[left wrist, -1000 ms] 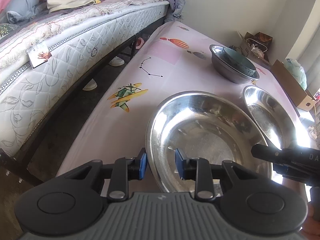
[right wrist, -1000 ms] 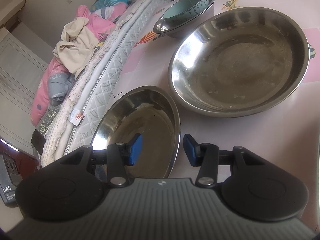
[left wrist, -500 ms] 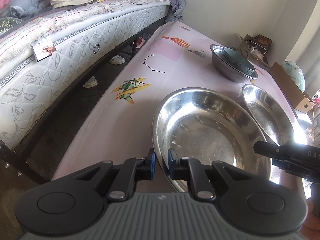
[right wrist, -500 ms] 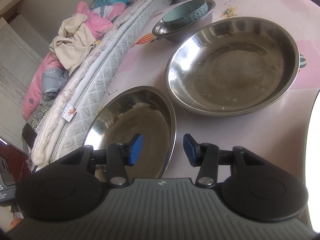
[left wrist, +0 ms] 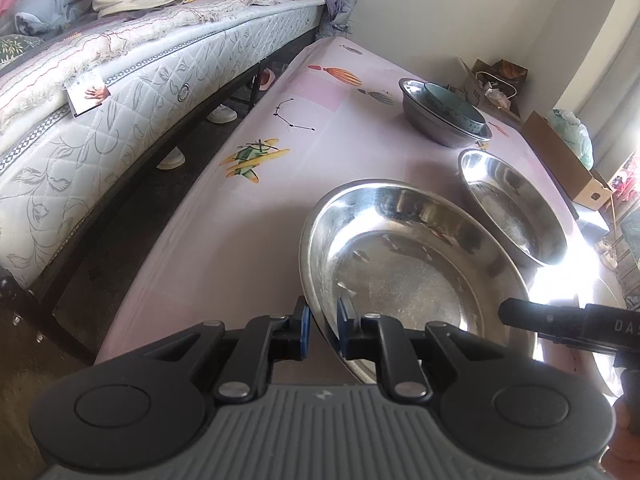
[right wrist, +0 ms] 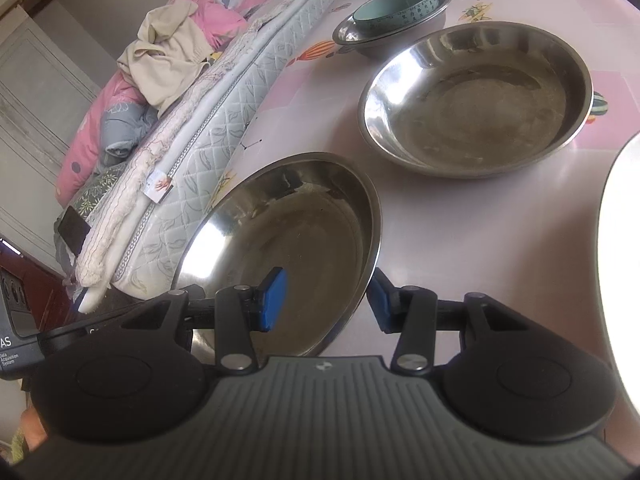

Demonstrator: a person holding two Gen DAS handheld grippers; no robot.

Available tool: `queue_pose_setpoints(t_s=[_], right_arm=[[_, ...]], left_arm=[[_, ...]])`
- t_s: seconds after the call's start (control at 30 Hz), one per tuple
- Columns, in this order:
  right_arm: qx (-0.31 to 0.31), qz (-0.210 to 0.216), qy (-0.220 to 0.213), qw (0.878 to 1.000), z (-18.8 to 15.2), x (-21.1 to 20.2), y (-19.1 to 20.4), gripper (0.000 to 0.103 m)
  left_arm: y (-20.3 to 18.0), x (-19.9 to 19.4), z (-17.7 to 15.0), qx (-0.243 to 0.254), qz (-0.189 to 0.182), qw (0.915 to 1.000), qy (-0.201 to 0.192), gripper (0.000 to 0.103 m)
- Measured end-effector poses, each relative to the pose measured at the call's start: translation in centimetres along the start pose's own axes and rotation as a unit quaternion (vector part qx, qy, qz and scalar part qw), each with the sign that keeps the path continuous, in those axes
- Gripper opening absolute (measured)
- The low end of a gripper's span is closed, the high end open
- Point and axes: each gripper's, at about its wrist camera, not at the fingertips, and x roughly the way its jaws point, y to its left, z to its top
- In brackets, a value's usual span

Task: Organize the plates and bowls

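- Our left claw (left wrist: 322, 330) was pinching the near rim of the big steel plate (left wrist: 412, 276): one blue pad outside the rim, the other inside.
- Our right claw (right wrist: 326, 300) was spread wide and straddled the opposite rim of that same plate (right wrist: 288, 240); left pad over the plate's inside, right pad outside the rim. We could not tell if either pad touched metal.
- The big steel plate sat on the pink bench (left wrist: 248, 216), at its near end beside the mattress (left wrist: 120, 92).
- A second steel plate (right wrist: 476, 96) lay just beyond the big steel plate, close to it; whether the rims touched was unclear.
- A steel bowl (right wrist: 384, 36) stood farther out past the big steel plate, with a teal ceramic bowl (right wrist: 396, 8) nested inside it.
- In the left wrist view the same stack showed at the far side of the bench, steel bowl (left wrist: 436, 124) under teal ceramic bowl (left wrist: 452, 106), well apart from the big steel plate.
- A cardboard box (left wrist: 568, 164) stood off the bench, on the side of the big steel plate away from the mattress.
- Clothes (right wrist: 168, 60) were heaped on the bed.
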Motion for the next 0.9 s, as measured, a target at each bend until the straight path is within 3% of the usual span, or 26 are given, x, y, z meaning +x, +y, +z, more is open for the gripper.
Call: queue_pose_setpoints(t_s=[0.2, 0.37, 0.43, 0.6, 0.67, 0.83, 0.9], right_arm=[[0.022, -0.003, 0.007, 1.0, -2.2, -1.4, -0.9, 0.044], [0.015, -0.028, -0.004, 0.999, -2.4, -1.8, -1.2, 0.046], [0.008, -0.036, -0.011, 0.999, -2.2, -2.1, -0.9, 0.052], [-0.024, -0.061, -0.043, 0.997, -1.5, -3.3, 0.0, 0.079], [-0.038, -0.066, -0.059, 0.995, -1.3, -4.0, 0.4, 0.083], [-0.072, -0.075, -0.102, 0.989, -0.7, -5.9, 1.3, 0.092], [-0.091, -0.081, -0.121, 0.985, -0.4, -6.7, 1.8, 0.102]], left_arm=[[0.1, -0.5, -1.3, -0.004, -0.017, 0.9998, 0.01, 0.016], [0.1, -0.7, -1.2, 0.0, -0.008, 1.0, 0.001, 0.031], [0.0, -0.9, -1.1, 0.0, -0.005, 1.0, -0.006, 0.043], [0.4, -1.8, -1.2, -0.007, 0.003, 0.9993, -0.035, 0.07], [0.7, -2.2, -1.2, -0.008, 0.004, 0.999, -0.043, 0.08], [1.5, -3.0, -1.0, -0.015, 0.002, 0.9981, -0.06, 0.088], [1.6, -3.2, -0.8, -0.014, -0.002, 0.9978, -0.065, 0.091]])
